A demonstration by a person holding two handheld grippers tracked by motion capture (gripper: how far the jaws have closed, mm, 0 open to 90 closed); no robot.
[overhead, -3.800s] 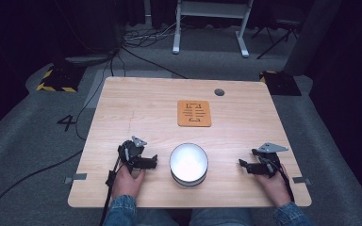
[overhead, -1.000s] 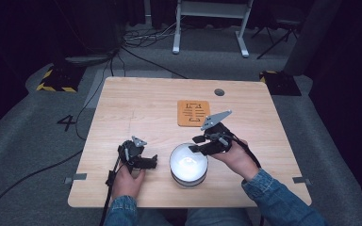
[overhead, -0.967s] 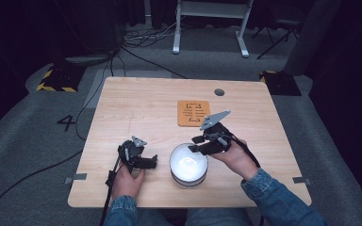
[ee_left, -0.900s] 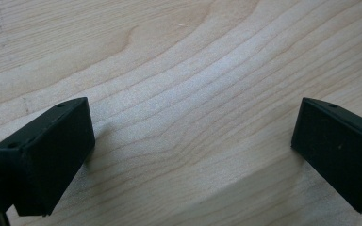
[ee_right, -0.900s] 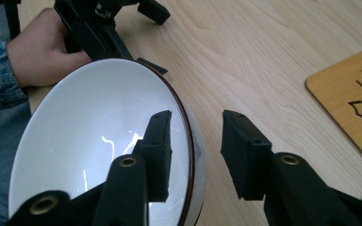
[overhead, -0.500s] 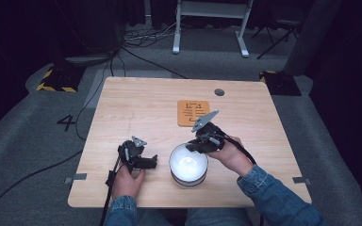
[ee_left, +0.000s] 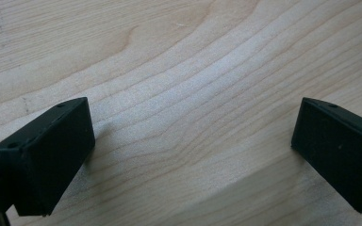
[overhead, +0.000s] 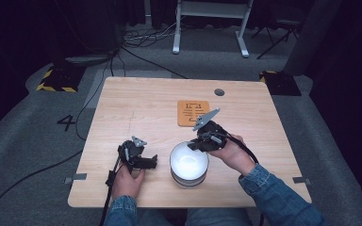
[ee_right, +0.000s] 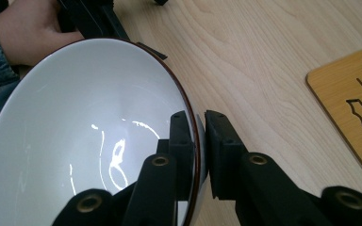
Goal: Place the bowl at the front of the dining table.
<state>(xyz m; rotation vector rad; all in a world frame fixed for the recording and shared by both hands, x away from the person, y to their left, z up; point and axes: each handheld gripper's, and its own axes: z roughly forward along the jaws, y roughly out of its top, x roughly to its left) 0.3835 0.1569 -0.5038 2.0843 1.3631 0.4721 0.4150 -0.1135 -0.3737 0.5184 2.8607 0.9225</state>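
The wooden table (overhead: pixel 136 103) has a light top with rounded corners. On its far half lies an orange board (overhead: pixel 193 113) with dark line marks, flat and square to the edge. Behind it, near the far edge, sits a small grey round cap (overhead: pixel 219 92). On the grey floor (overhead: pixel 37 136) a white number four (overhead: pixel 67 123) is marked, and black cables (overhead: pixel 136 40) lie beside a white frame (overhead: pixel 210 21).

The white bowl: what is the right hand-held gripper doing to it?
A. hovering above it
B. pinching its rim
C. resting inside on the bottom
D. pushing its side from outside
B: in the right gripper view the right hand-held gripper has one jaw inside and one outside the rim of the bowl.
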